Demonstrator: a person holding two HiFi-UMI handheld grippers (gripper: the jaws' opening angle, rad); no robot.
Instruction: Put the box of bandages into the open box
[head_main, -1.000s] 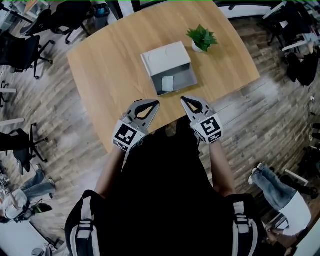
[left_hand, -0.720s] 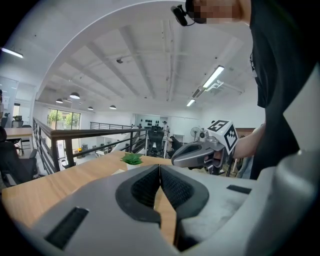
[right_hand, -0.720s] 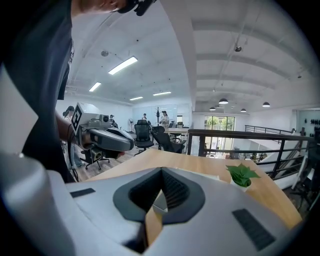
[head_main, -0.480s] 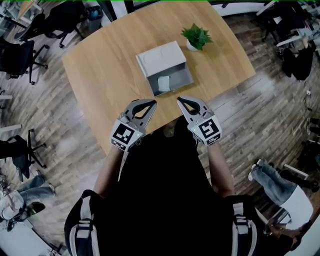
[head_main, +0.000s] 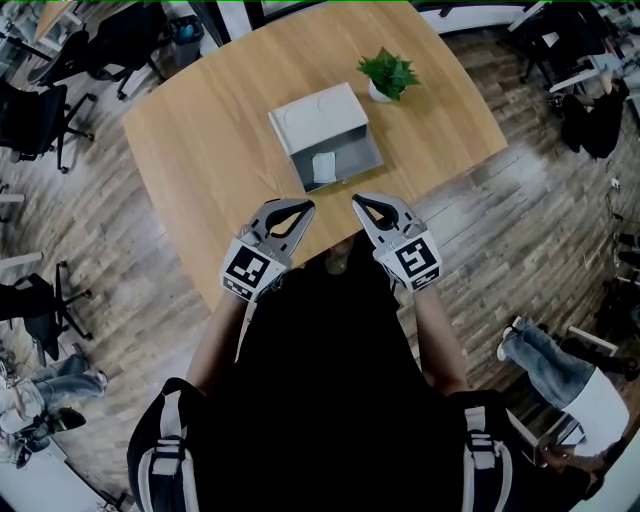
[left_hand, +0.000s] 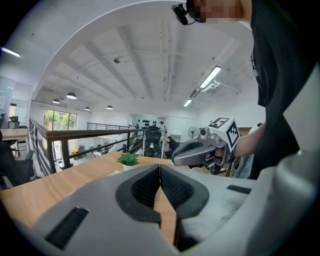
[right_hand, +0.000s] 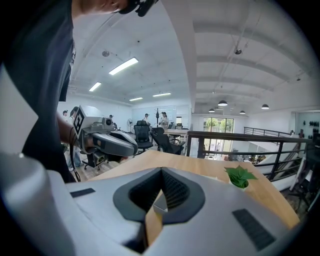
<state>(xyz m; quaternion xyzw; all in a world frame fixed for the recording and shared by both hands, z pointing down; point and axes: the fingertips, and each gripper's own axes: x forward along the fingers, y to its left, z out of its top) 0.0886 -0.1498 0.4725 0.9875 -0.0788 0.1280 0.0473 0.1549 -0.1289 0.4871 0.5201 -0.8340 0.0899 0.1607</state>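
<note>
Bare wood spans the tabletop's (head_main: 205, 140) left side. Left gripper (head_main: 304, 206) and right gripper (head_main: 360, 200) hover over its near edge, jaws pressed together, empty. Box of bandages (head_main: 323, 167) lies inside the open box (head_main: 353, 160); potted plant (head_main: 388, 73) just beyond, right.

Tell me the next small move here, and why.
Probably just withdraw the left gripper and right gripper: both are shut and empty, and a small white box, likely the bandages, already lies inside the open box.

Ahead of the jaws spreads a wooden table (head_main: 215, 130) on plank floor (head_main: 510, 200); office chairs (head_main: 35, 110) stand far left, strip lights (left_hand: 210, 77) overhead.
</note>
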